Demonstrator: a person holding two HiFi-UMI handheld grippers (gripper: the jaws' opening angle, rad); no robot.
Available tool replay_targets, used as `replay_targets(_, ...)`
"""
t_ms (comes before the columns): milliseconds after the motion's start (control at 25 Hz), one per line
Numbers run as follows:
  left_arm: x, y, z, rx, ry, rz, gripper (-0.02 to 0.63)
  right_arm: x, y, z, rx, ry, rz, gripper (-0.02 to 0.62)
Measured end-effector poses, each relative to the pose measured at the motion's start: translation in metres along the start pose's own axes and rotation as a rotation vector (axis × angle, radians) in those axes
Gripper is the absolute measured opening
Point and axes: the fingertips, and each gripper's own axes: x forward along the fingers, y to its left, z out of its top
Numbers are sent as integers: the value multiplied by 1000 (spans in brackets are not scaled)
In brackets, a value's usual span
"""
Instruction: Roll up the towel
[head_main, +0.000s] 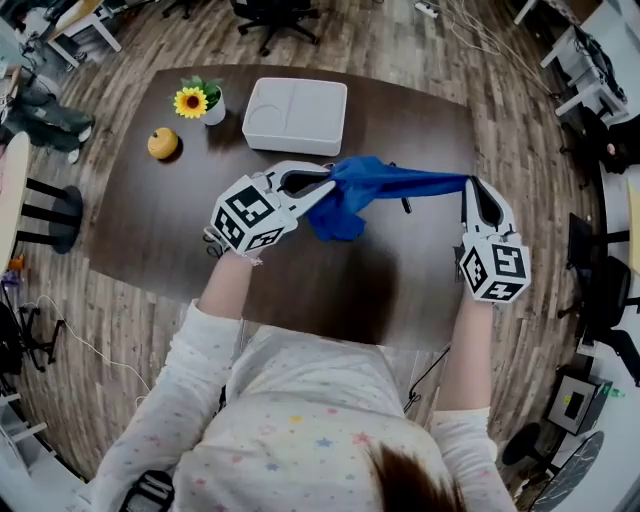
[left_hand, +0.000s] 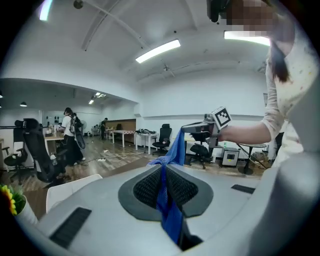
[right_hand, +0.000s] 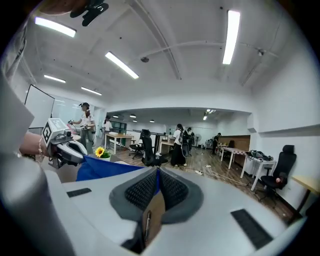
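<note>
Two white hand-held grippers hold one bright blue cloth towel (head_main: 385, 181) between them above a dark brown wooden table (head_main: 400, 285). The left gripper (head_main: 325, 186) is clenched on one end of the towel. In the left gripper view its black ribbed pads (left_hand: 145, 187) press together with a blue fold squeezed between them, and more cloth spills out below the pads. The right gripper (head_main: 470, 186) is also clamped on the towel. In its own view only a thin blue edge shows between the closed pads, and a flat tan tag (right_hand: 152, 220) hangs just beneath them.

From the head view the towel runs as a narrow, nearly taut band from the right gripper across to the left one. Near the left gripper it widens into a loose bunch that droops below the band. Whether the lowest fold touches the table cannot be told. Both grippers point away from the person, and their marker cubes face the camera.

At the far side of the table lies a white rectangular plastic tray (head_main: 296, 115) with shallow compartments, just beyond the left gripper. To the left of the tray stands a yellow sunflower in a small white pot (head_main: 196, 101). A small orange pumpkin (head_main: 163, 143) sits near the pot, closer to the person.
</note>
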Motion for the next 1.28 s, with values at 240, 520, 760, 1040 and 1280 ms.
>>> replay_targets(240,-10,-15,1,23,17,-18,28,10,6,30,-43,-52,14,14)
replay_targets(520,-34,45,31,-13,-40,182,26,35,14,65,-138,-88,51,14)
replay_targets(760,-49,87,104,53,-123,271,26,54,3,151,-259,-194,45,14)
replay_targets(1040,-93,95,178,147,-243,353,26,25,16,219,-329,-335,66,14)
replay_targets(1280,-114,76,212,215,-270,382,26,-2,19,229,-319,-376,84,14)
